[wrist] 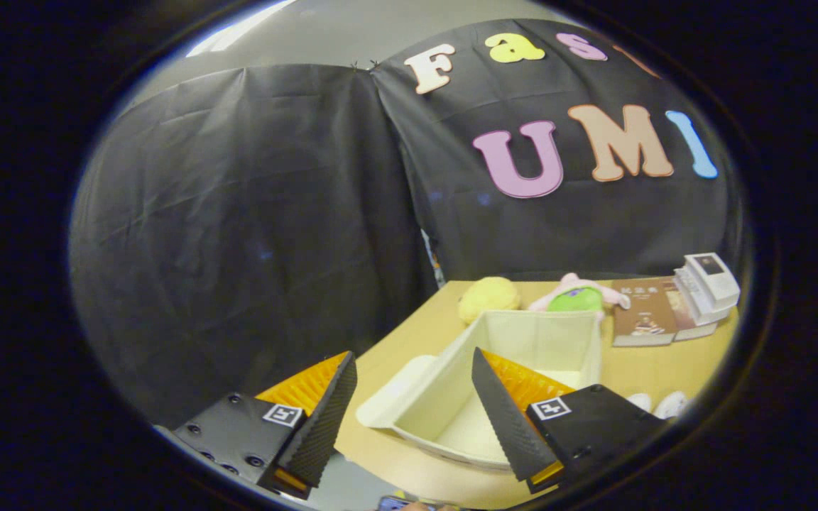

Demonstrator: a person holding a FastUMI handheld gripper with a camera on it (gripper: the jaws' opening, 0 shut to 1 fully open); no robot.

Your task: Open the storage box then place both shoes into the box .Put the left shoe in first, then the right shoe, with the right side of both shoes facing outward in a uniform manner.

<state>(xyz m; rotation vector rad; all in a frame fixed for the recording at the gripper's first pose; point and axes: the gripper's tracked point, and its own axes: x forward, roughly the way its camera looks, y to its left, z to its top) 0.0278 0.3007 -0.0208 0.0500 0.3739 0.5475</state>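
Note:
The cream storage box (558,341) stands open on the wooden table, its inside bare. Its lid (391,394) lies flat against the box's left side. My gripper (412,365) is open, held above the table at the box's near left corner, with nothing between its fingers. The left finger (327,408) hangs over the table's left edge and the right finger (498,404) hangs over the box's opening. Two white shoe tips (657,404) peek out beside the right finger's mount, to the right of the box.
A wooden table (416,333) carries a yellow plush (488,297), a pink and green plush toy (576,294), a brown book (642,312) and a white toy register (707,284) along its back. Black cloth walls close off the booth behind and to the left.

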